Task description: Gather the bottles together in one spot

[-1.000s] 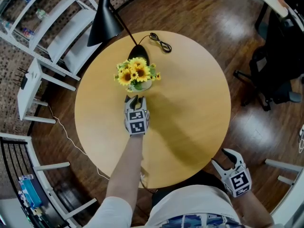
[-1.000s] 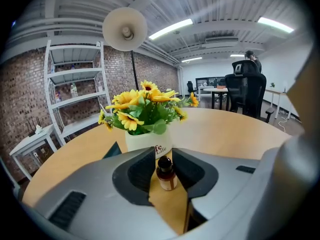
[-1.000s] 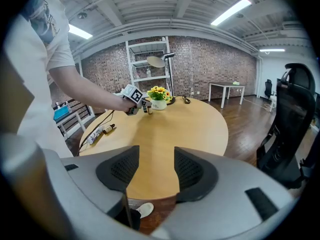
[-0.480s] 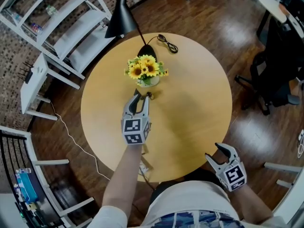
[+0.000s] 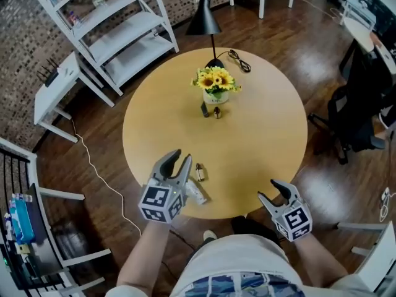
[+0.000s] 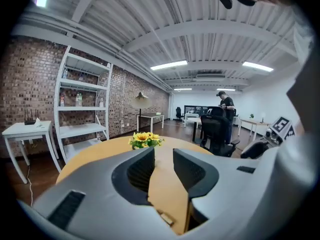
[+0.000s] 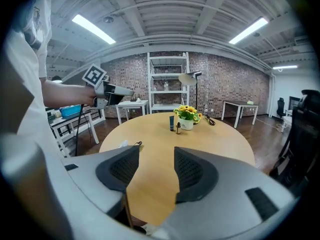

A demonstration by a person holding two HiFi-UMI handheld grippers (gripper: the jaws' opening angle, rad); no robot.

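On the round wooden table (image 5: 272,135), a dark tube (image 5: 204,109) (image 7: 171,123) and a small brown bottle (image 5: 217,112) (image 7: 177,127) stand upright side by side, just in front of the sunflower pot (image 5: 216,86) (image 7: 186,119). Near the front edge a small brown bottle (image 5: 199,172) lies on its side, with a white tube (image 5: 197,193) beside it. My left gripper (image 5: 180,160) hovers just left of these two, open and empty. My right gripper (image 5: 270,190) is open and empty over the front right edge.
A black desk lamp (image 5: 204,18) and its cord (image 5: 240,59) sit behind the flowers. White shelving (image 5: 117,23) and a small white side table (image 5: 59,85) stand to the left of the table. An office chair (image 5: 365,116) is at the right.
My left gripper has pulled back from the sunflower pot to the table's front edge. The dark tube and small bottle now stand uncovered by the pot. The right gripper barely shifted.
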